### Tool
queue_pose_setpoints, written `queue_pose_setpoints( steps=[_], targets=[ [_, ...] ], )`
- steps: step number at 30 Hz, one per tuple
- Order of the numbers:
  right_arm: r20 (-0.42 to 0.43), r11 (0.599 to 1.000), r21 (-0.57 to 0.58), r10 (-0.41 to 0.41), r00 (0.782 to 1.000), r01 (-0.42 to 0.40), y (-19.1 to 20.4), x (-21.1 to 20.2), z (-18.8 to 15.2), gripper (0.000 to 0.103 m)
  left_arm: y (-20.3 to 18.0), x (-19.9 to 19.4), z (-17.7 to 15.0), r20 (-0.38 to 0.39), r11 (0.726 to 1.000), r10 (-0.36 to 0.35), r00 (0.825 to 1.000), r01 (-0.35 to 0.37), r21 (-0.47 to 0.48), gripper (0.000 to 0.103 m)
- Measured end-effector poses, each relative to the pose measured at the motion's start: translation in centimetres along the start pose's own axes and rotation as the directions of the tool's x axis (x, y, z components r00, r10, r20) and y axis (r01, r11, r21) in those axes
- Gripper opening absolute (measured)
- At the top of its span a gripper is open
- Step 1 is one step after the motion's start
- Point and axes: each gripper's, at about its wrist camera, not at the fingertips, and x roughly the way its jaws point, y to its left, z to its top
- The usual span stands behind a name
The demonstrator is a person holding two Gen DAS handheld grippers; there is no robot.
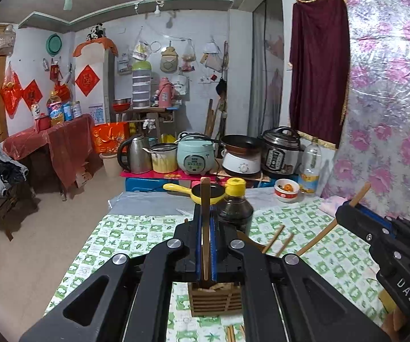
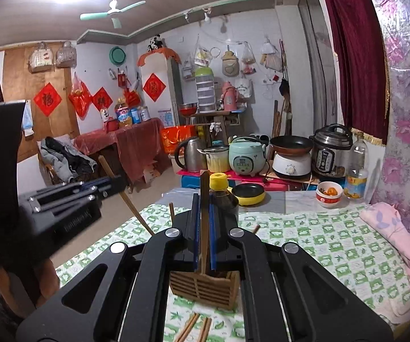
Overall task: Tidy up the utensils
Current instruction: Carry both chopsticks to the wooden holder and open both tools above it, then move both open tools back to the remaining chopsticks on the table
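Left wrist view: your left gripper (image 1: 205, 213) is clamped on a single wooden chopstick (image 1: 205, 199), which stands up between the blue pads above the slatted wooden utensil holder (image 1: 215, 299). The holder sits on the green-and-white checked cloth (image 1: 125, 236), directly below the jaws. Behind the fingers stands a dark sauce bottle (image 1: 234, 208) with a yellow cap. Loose chopsticks (image 1: 279, 239) lie on the cloth to the right of it.

Only this view shows your right gripper (image 1: 347, 208) side-on, at the right edge, closed on its own chopstick, which slants up past the fingers and down toward the cloth.

Right wrist view: your right gripper (image 2: 204, 213) grips one chopstick (image 2: 204, 193) upright, with the holder (image 2: 205, 287) below and the sauce bottle (image 2: 224, 196) just behind. This view alone shows your left gripper (image 2: 113, 182) from the side, at the left, with its chopstick (image 2: 125, 196) slanting through the closed fingers. It also shows more chopsticks (image 2: 196, 327) lying on the cloth in front of the holder, clearer than in the left view. A yellow frying pan (image 2: 249, 193) sits beyond the cloth's far edge.
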Motion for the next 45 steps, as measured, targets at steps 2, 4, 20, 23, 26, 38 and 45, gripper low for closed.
queue_pose_setpoints(
  steps=[2, 4, 20, 23, 26, 38, 45],
  targets=[
    [-0.006, 1.0, -0.003, -0.012, 1.0, 0.012, -0.1, 1.3, -0.3, 0.006, 0.0, 1.2, -0.4, -0.006, 1.0, 0.002, 1.0, -0.002, -0.01, 0.006],
    [-0.015, 1.0, 0.004, -0.011, 1.0, 0.011, -0.6, 2.4, -0.8, 0.006, 0.1, 2.3, -0.8, -0.016, 1.0, 0.004, 1.0, -0.004, -0.014, 0.006],
    [-0.147, 0.981, 0.192, 0.031, 0.989, -0.002, -6.1, 7.5, -3.8, 0.048, 2.7, 6.9, -3.1, -0.131, 0.994, -0.015, 0.991, 0.002, -0.105, 0.085],
    [-0.129, 0.983, 0.186, 0.015, 0.992, 0.01, -6.1, 7.0, -3.7, 0.064, 2.9, 6.5, -3.0, -0.118, 0.993, 0.006, 0.993, -0.02, -0.115, 0.094],
    [-0.095, 0.984, 0.18, 0.003, 0.995, 0.014, -5.8, 6.2, -3.5, 0.077, 3.2, 6.1, -2.9, -0.123, 0.991, 0.02, 0.992, -0.036, -0.129, 0.097],
    [-0.071, 0.978, 0.21, 0.02, 0.997, -0.005, -5.7, 5.0, -3.1, 0.092, 3.3, 5.1, -2.9, -0.099, 0.987, 0.119, 0.988, -0.129, -0.099, 0.097],
    [-0.091, 0.979, 0.203, 0.0, 0.996, 0.018, -4.7, 3.0, -3.9, 0.096, 2.2, 3.0, -8.1, -0.121, 0.986, 0.166, 0.979, -0.165, 0.018, 0.097]
  ],
)
